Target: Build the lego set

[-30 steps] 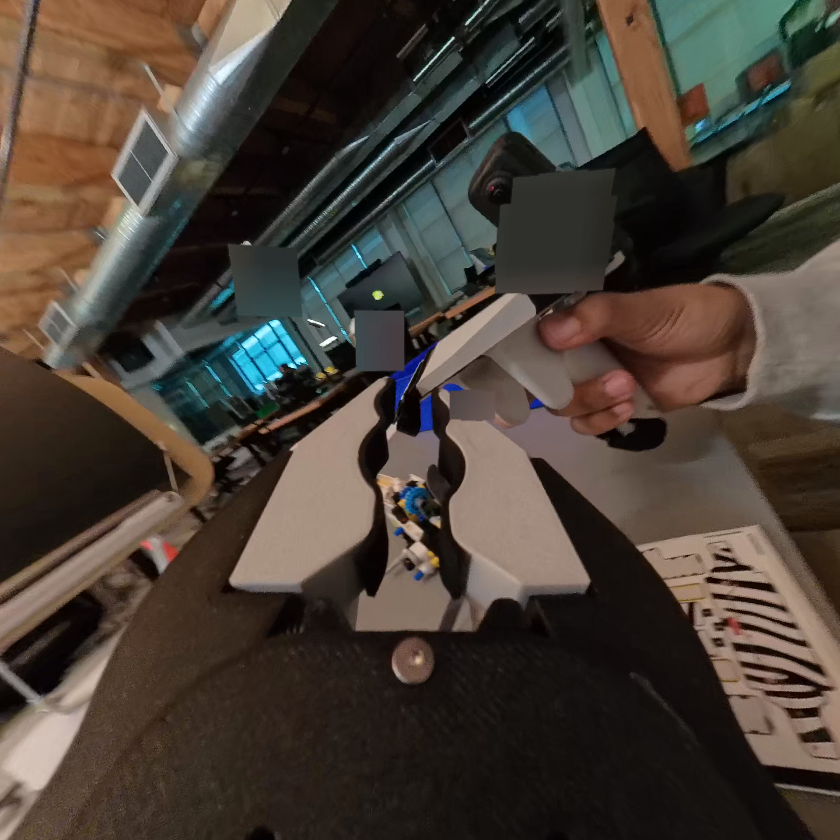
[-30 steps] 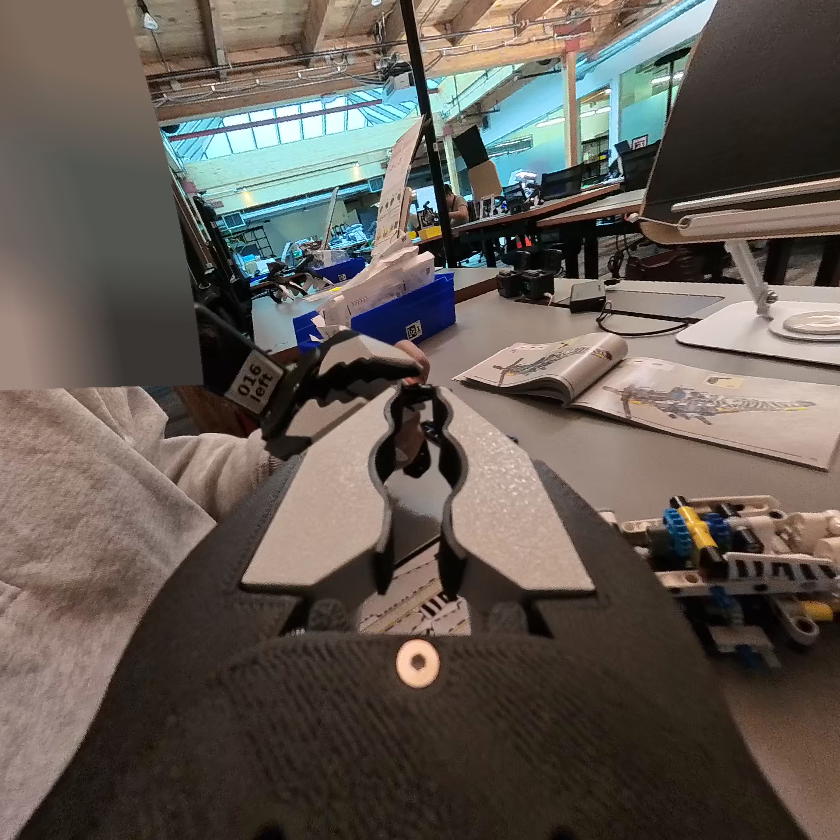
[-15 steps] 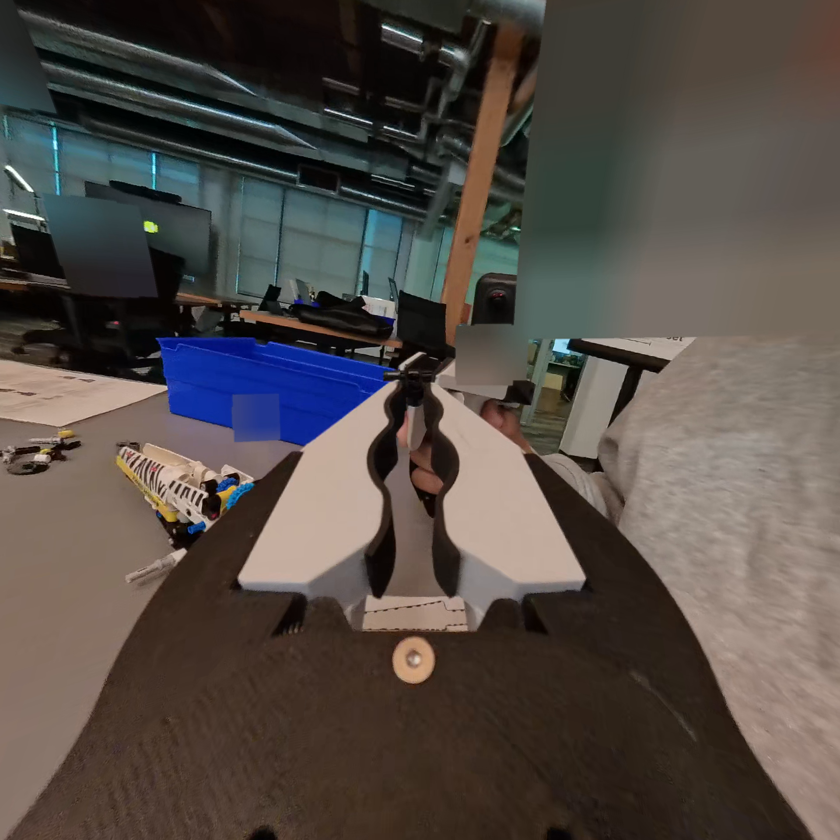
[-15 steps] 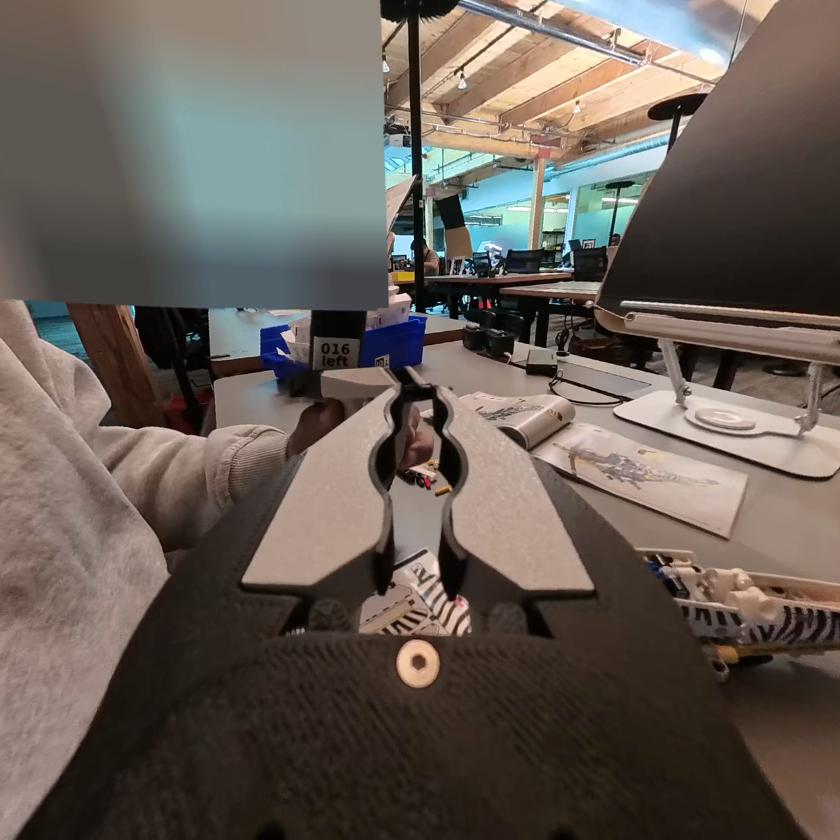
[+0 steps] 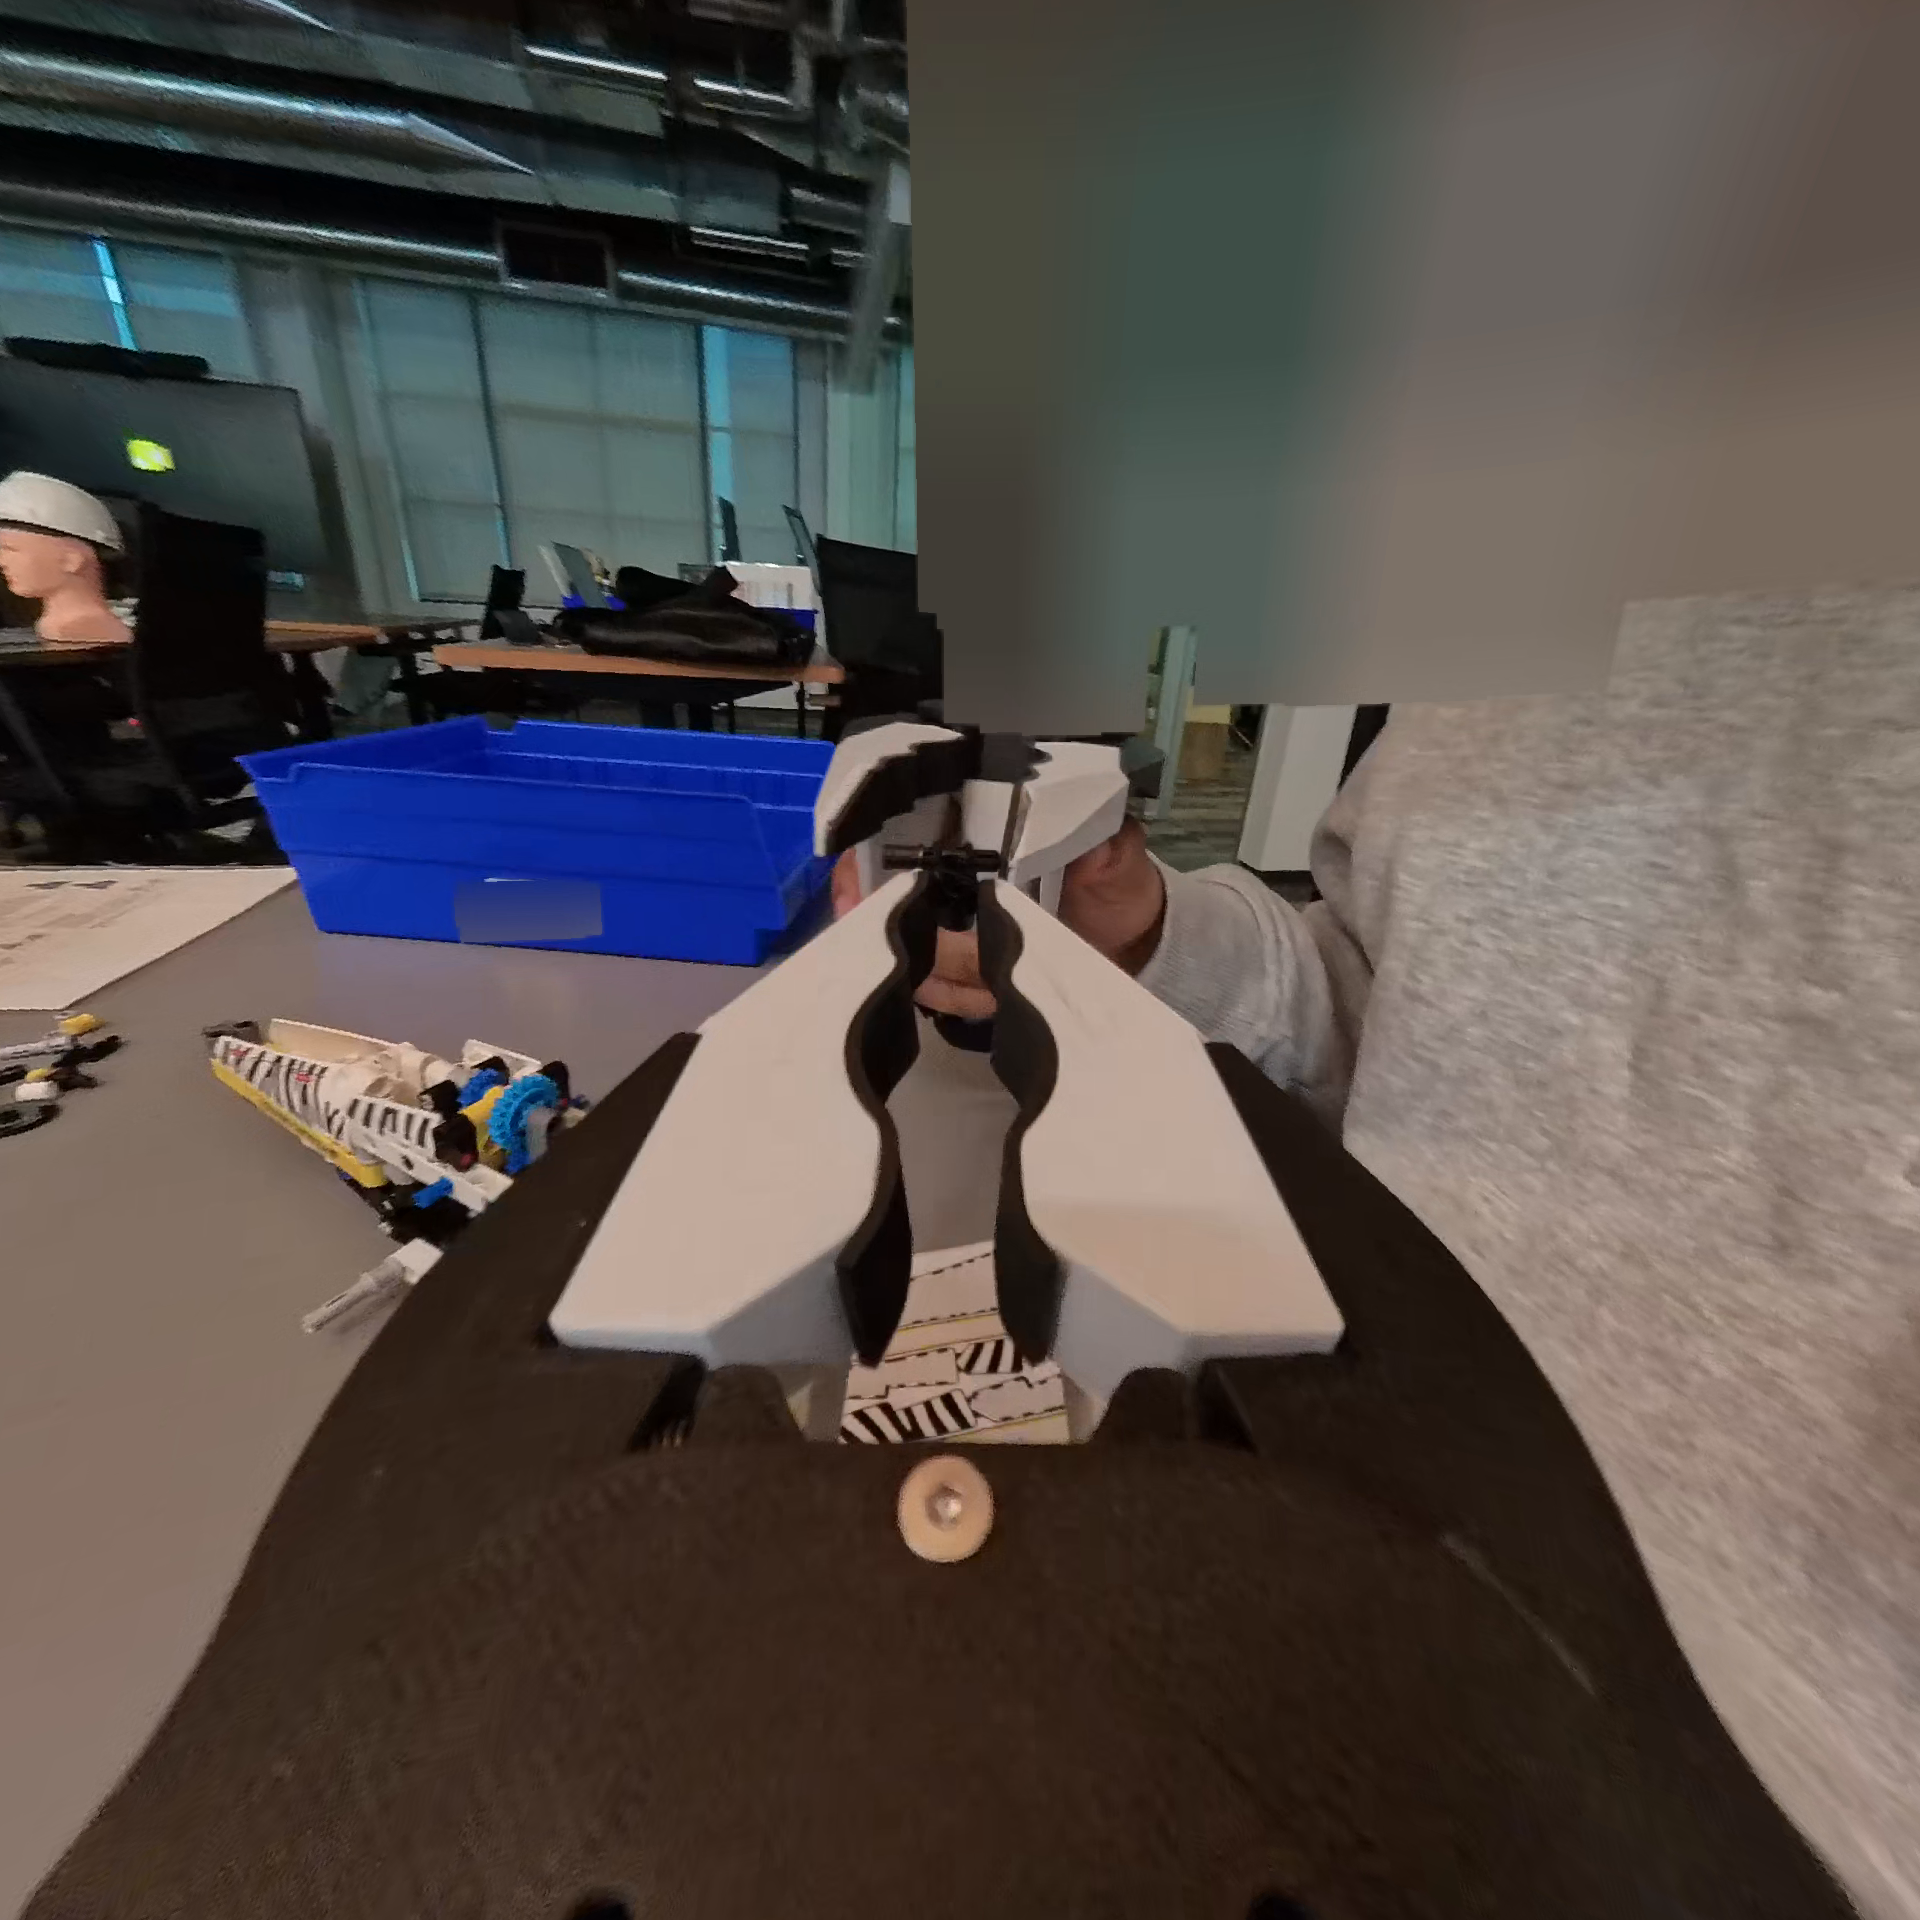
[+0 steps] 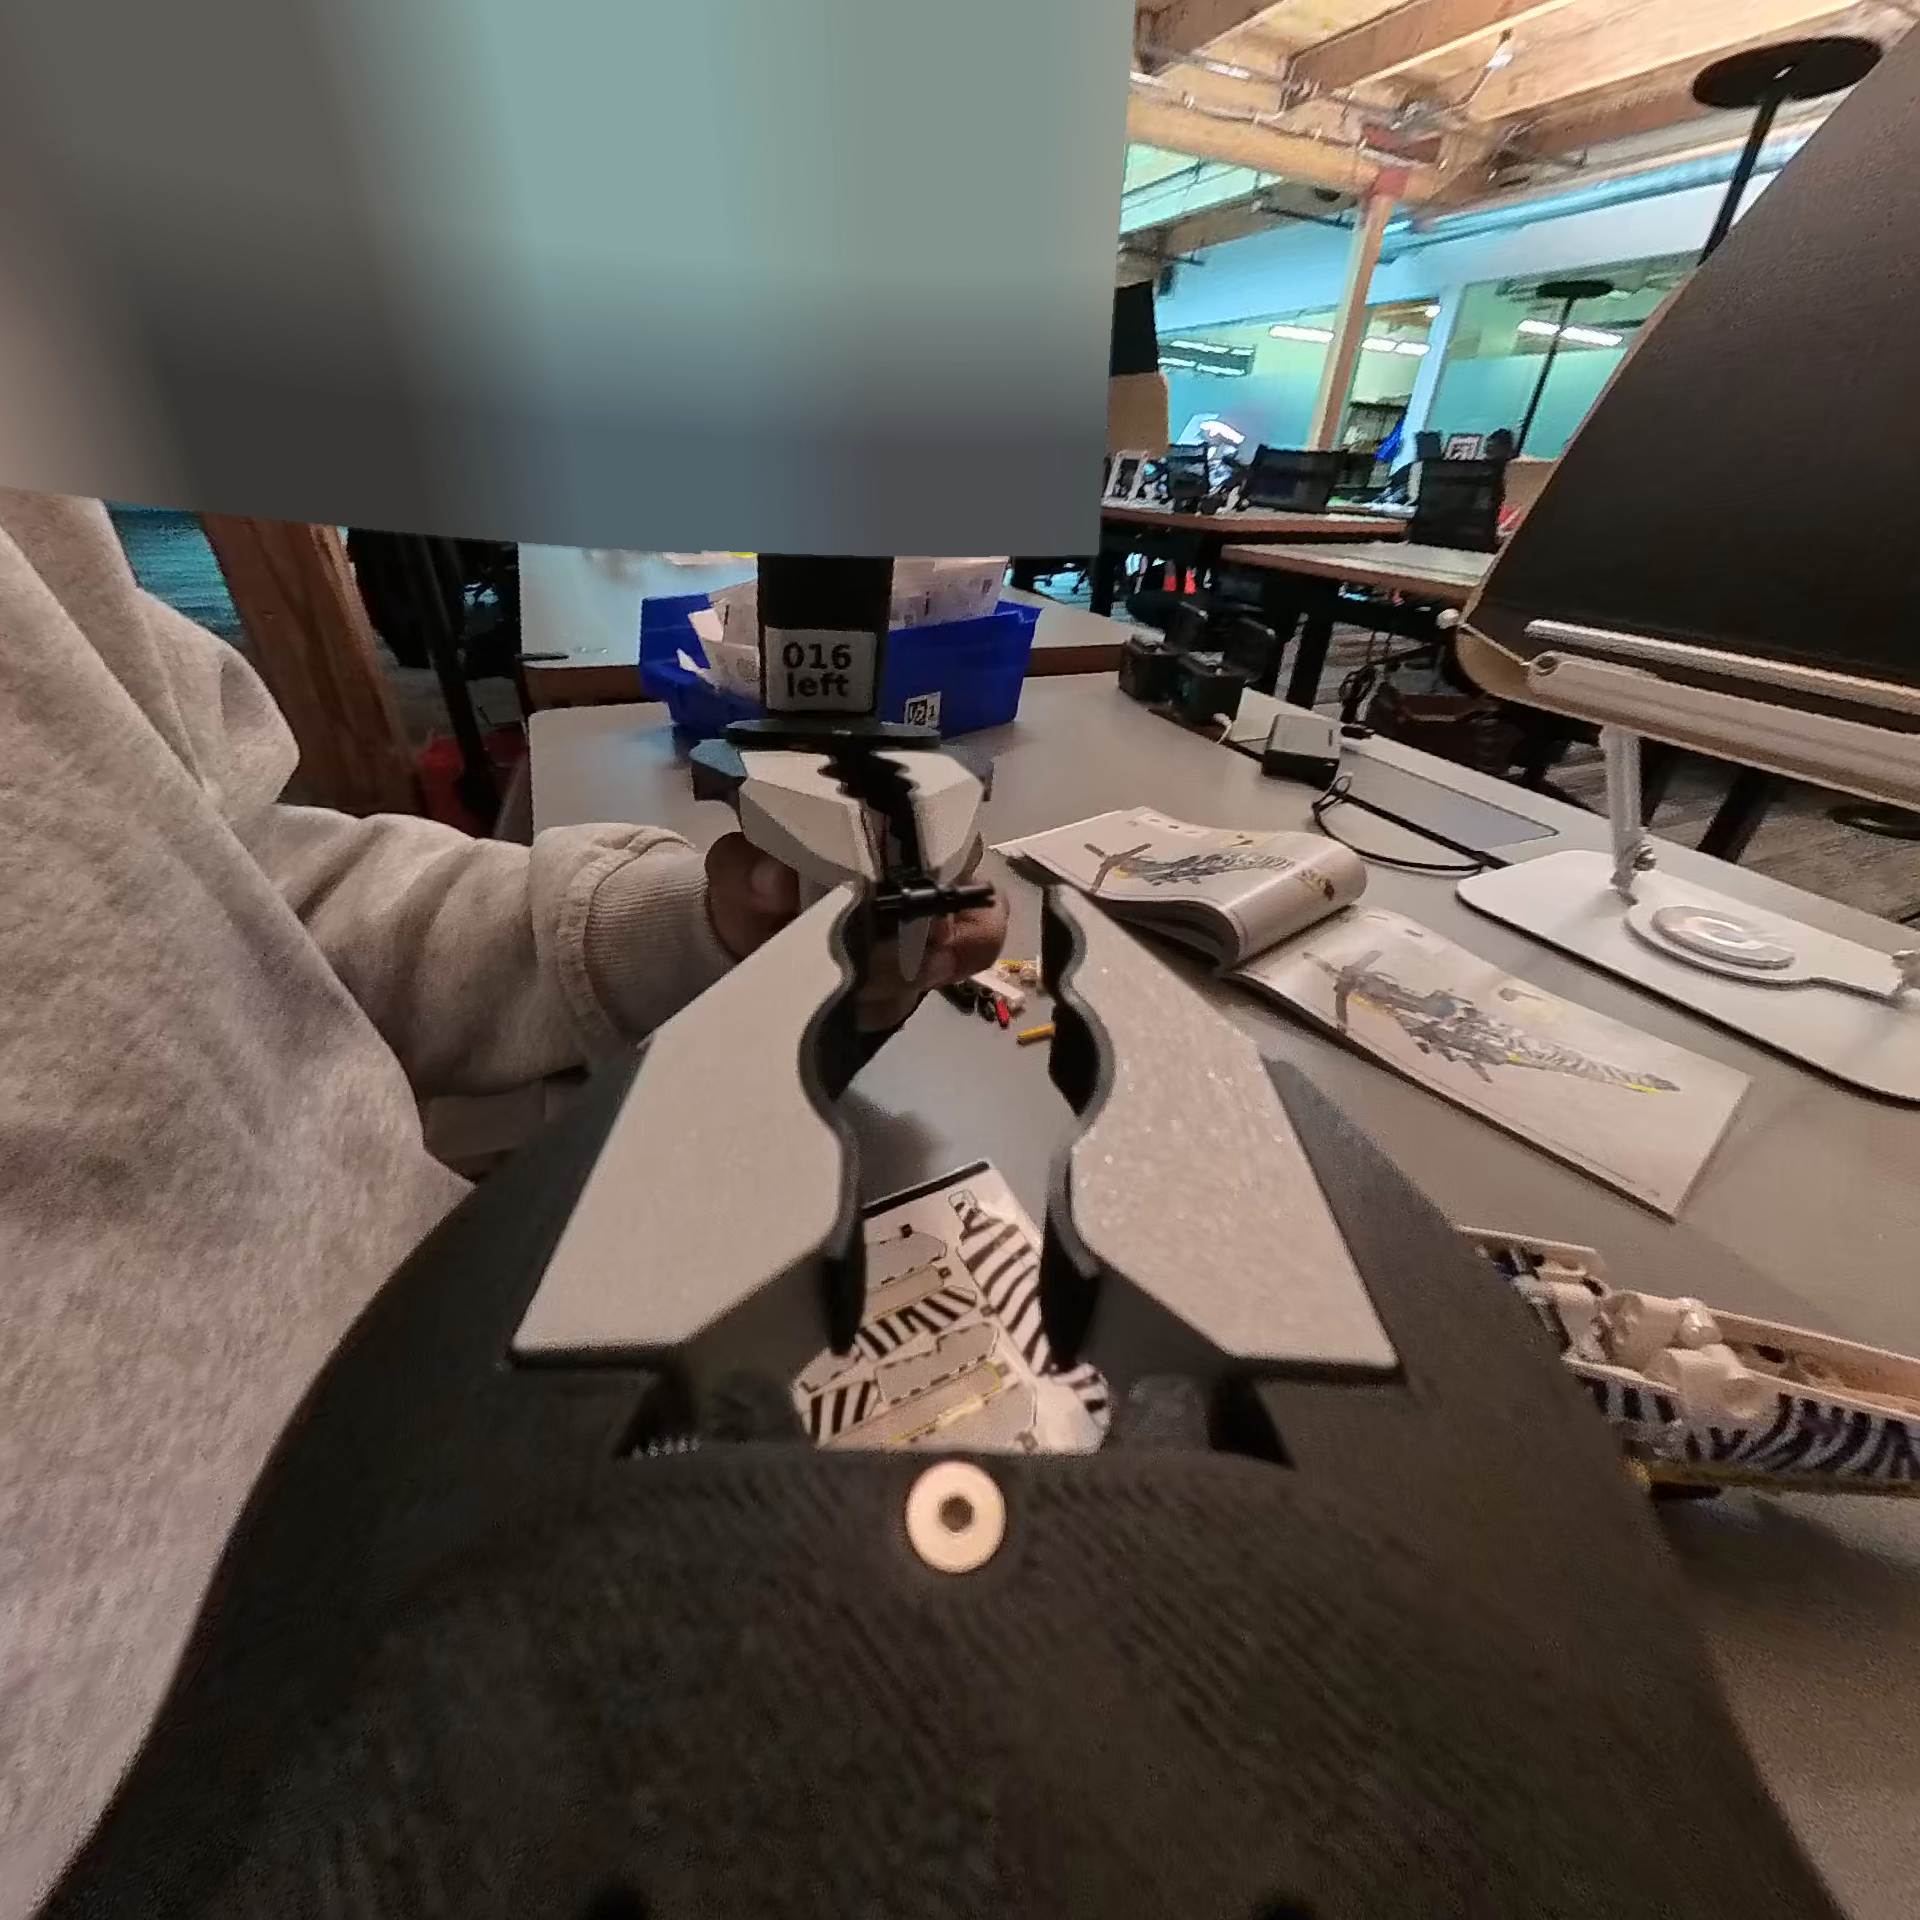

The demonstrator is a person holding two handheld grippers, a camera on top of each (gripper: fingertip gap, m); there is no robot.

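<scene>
My left gripper [image 5: 953,883] is shut on a small black Lego axle piece [image 5: 940,859], held in the air crosswise at its tips. My right gripper [image 6: 956,914] faces it tip to tip with its jaws open on either side of the same black piece [image 6: 925,894]. The right gripper also shows in the left wrist view [image 5: 977,784], and the left gripper in the right wrist view [image 6: 883,821]. The partly built zebra-striped Lego model [image 5: 384,1112] lies on the grey table; it also shows in the right wrist view [image 6: 1714,1392].
A zebra-striped sticker sheet [image 6: 956,1320] lies below the grippers. An open instruction booklet [image 6: 1351,966], loose small pieces [image 6: 1008,997], a blue bin [image 5: 540,821] and a monitor stand [image 6: 1714,935] are on the table. The person's grey sleeve [image 6: 312,935] is close. My left and right fingertips are right by each other. The partly built zebra-striped Lego model [image 5: 384,1112] sits 15 centimeters or so from the ends of my right fingers. My right wrist view [image 6: 1566,1281] looks at it from another angle.
The right gripper has opened and no longer pinches the black piece; the left gripper still holds it. Both grippers swung round earlier and now face each other steadily.
</scene>
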